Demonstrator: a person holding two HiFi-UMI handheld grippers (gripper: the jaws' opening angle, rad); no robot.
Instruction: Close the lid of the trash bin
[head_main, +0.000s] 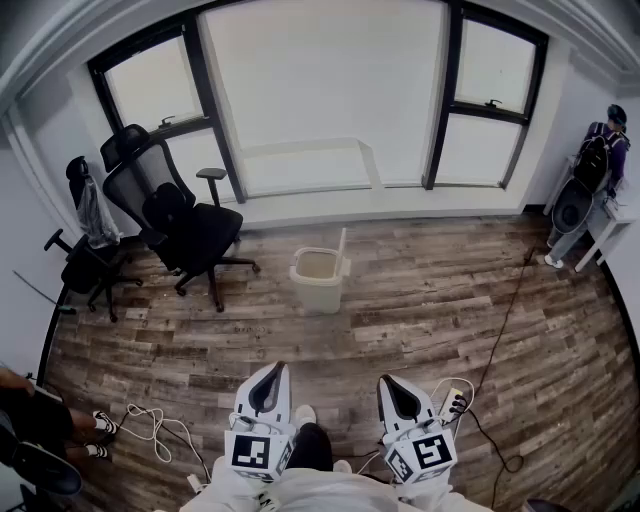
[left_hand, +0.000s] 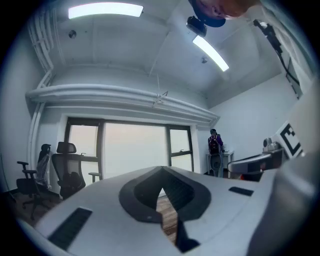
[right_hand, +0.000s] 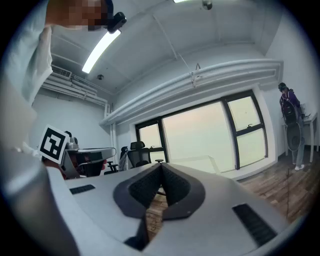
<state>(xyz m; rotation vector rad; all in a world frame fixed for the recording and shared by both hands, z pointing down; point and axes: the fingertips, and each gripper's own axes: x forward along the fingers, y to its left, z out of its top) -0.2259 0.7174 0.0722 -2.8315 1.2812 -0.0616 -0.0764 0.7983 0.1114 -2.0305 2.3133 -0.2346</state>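
Wood floor (head_main: 430, 310) filled the rm. The trash bin (head_main: 318, 282) stood mid-floor, near the office chair (head_main: 178, 215), well apart from both tools. Its lid (head_main: 342, 246) stood upright at the right rim; prob. light, stiff plastic, hinged, so best nudged at its top edge. Left tool (head_main: 270, 372) & right tool (head_main: 388, 382) had jaws together, nothing held.

wood plank floor (head_main: 400, 300), big bright windows (head_main: 320, 90), black office chairs (head_main: 175, 215).

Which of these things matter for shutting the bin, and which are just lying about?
For the job: trash bin, its upright lid, left gripper, right gripper.
Just lying about: office chairs, floor cables, person at the far wall.
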